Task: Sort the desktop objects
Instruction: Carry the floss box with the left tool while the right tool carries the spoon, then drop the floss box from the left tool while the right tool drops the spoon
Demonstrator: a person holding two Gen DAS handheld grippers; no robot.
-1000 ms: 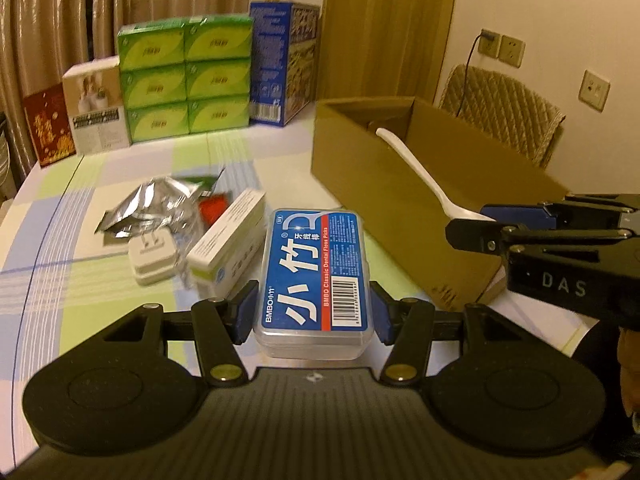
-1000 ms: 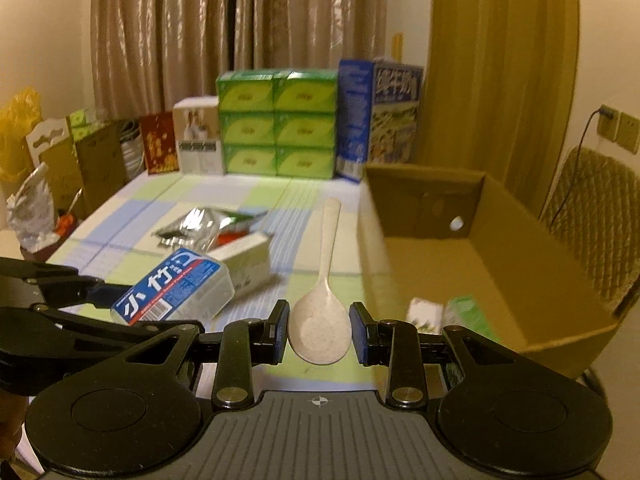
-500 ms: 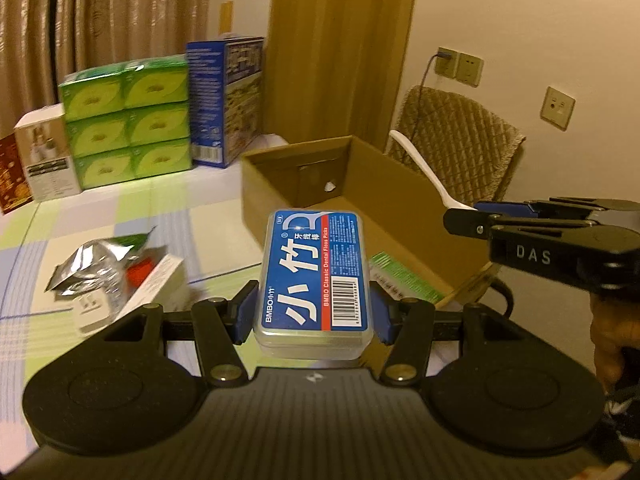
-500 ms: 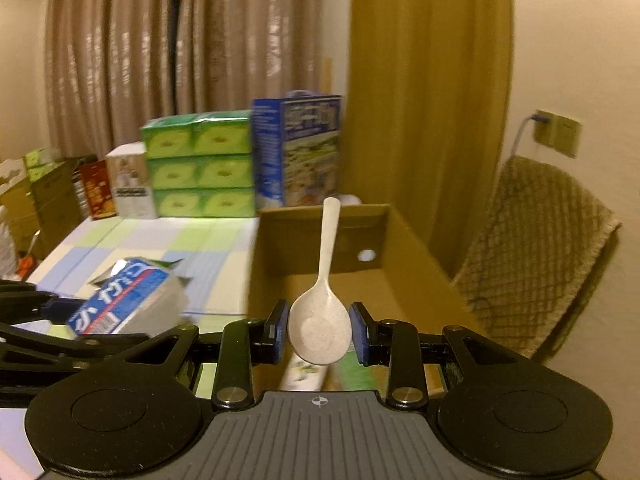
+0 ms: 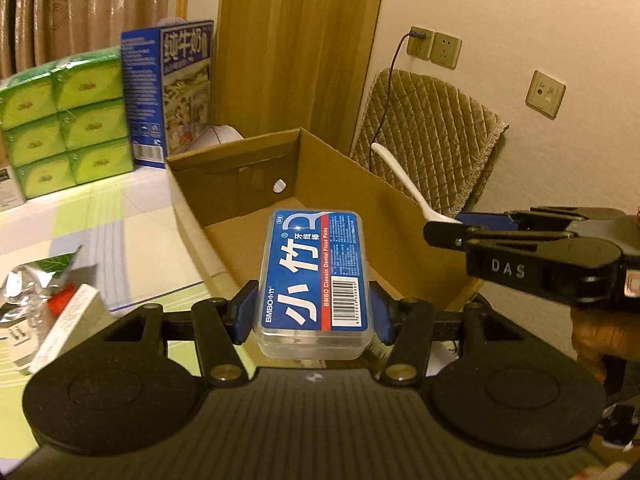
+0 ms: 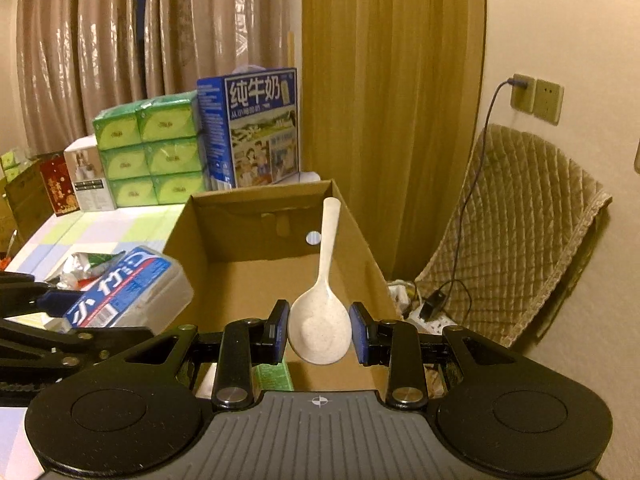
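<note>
Both grippers hang over the open cardboard box (image 6: pixel 276 264), which sits at the right end of the table (image 5: pixel 132 216) with its far wall bearing a small round hole. The left gripper (image 5: pixel 313 314) is clamped on a floss case (image 5: pixel 314 276), pads pressed against its long sides, holding it level above the box's near left rim. The right gripper (image 6: pixel 319 330) grips a pale speckled spoon (image 6: pixel 320 320) by the bowl, handle pointing away toward the far right corner of the box; seen from the left wrist view, the spoon (image 5: pixel 404 184) slants up and out over the box's right wall. The two tools are side by side and apart, with open air between them above the box's mouth.

Inside the box the floor looks mostly bare toward the far end; a green packet (image 6: pixel 276 376) lies near the front, partly hidden by the right gripper. Beyond the box's right wall there is only a quilted chair (image 6: pixel 516 232) and a cable running to a wall socket (image 6: pixel 522 94).

The case's blue label reads "BMBO", large white Chinese characters, "BMBO Classic Dental Floss Picks", plus a barcode. The right gripper's body is stamped "DAS". At the back stand a blue milk carton (image 6: pixel 256 128) marked "纯牛奶" and stacked green tissue packs (image 6: pixel 148 156). On the left of the table lie a foil pouch (image 5: pixel 36 284), a white box (image 5: pixel 66 324) and a white plug (image 5: pixel 16 344), well clear of the cardboard box.
</note>
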